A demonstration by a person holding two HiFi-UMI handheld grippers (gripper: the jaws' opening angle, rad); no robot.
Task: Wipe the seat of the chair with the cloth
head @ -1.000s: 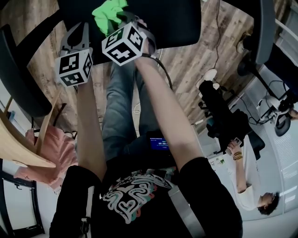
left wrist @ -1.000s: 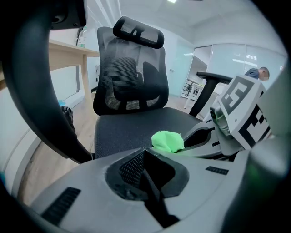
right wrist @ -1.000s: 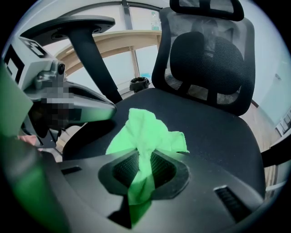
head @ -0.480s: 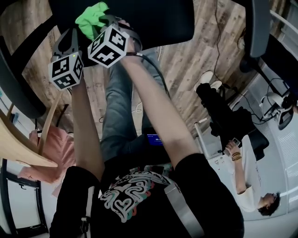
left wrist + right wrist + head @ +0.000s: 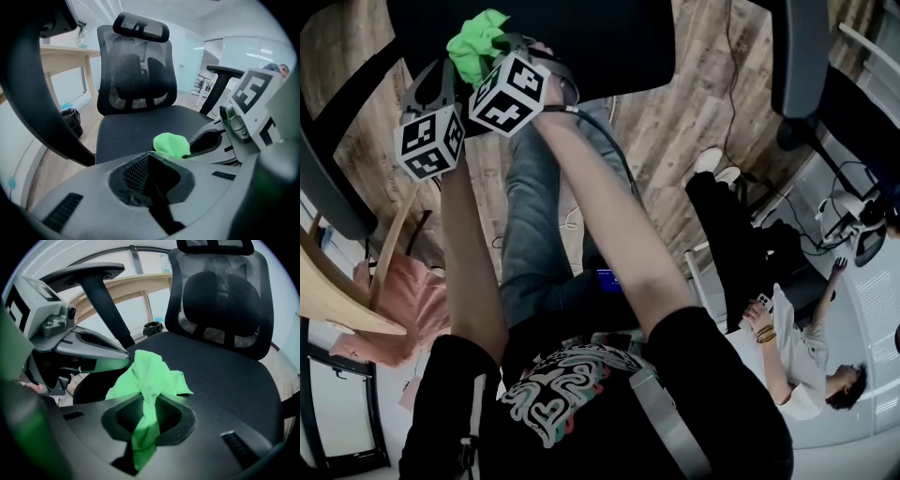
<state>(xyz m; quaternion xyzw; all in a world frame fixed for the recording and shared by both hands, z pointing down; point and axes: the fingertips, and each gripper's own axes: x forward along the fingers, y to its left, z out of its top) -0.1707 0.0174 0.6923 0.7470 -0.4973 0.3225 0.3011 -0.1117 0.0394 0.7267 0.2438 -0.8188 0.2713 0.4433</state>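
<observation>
Jaws of left gripper (image 5: pixel 151 159) closed together, empty, just left of green cloth (image 5: pixel 149 373); right gripper (image 5: pixel 146 411) pinches cloth tightly, its bunched free end lying on near left part of black chair seat (image 5: pixel 225 376).

In the head view the seat (image 5: pixel 581 47) runs off the top edge, and the cube (image 5: pixel 511 92) covers the jaws of the right gripper (image 5: pixel 149 416). The left gripper view shows only a bit of the cloth (image 5: pixel 172 144) (the left gripper (image 5: pixel 151 174) hides the rest). The right gripper view's top edge crops the headrest (image 5: pixel 215 245).
</observation>
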